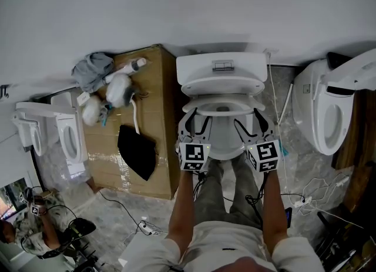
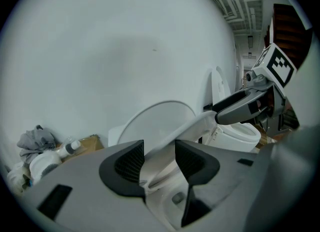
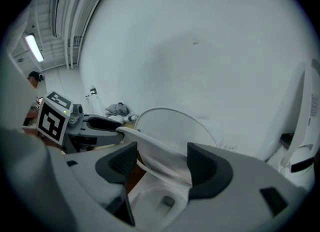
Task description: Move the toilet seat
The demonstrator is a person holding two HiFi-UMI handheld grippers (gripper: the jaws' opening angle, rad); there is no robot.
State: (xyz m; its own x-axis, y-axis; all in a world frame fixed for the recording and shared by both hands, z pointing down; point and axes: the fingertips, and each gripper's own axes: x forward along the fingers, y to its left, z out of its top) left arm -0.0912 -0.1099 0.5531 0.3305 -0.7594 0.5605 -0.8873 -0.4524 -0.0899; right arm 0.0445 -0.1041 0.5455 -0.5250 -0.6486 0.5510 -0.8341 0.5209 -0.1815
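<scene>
- White toilet seat (image 2: pixel 196 125): tilted up off the bowl (image 3: pixel 150 196), with its ring spanning from one gripper to the other in front of the upright lid (image 2: pixel 157 121).
- Left gripper (image 1: pixel 198 119): placed at the seat's left side. In the left gripper view the seat's rim fills the narrow gap between the two dark pads (image 2: pixel 127 162), which press on it from both sides.
- Right gripper (image 1: pixel 249 119): placed at the seat's right side. In the right gripper view its jaws stand wider, with the flat band of the seat running between them and meeting both pads.
- Marker cube (image 1: pixel 194 155): one sits on the rear of each gripper, its patterned face turned up toward the head camera.
- Cistern (image 1: pixel 222 70): white, set against the wall behind the bowl, with a flush plate on its top.
- Person: both forearms reach forward to the grippers, and the legs in grey trousers (image 1: pixel 226 191) stand just before the bowl's front.
- Brown box (image 1: pixel 155 89): stands just beside the toilet on its left. It carries a black cloth (image 1: pixel 138 150), a grey cloth (image 1: pixel 93 69) and a white bottle (image 1: pixel 130 66) lying on its side.
- Second toilet (image 1: pixel 329 109): stands near the right edge of the head view, with its lid raised.
- Floor: grey and mottled, with a black cable (image 1: pixel 120 205) trailing across it below the box.
</scene>
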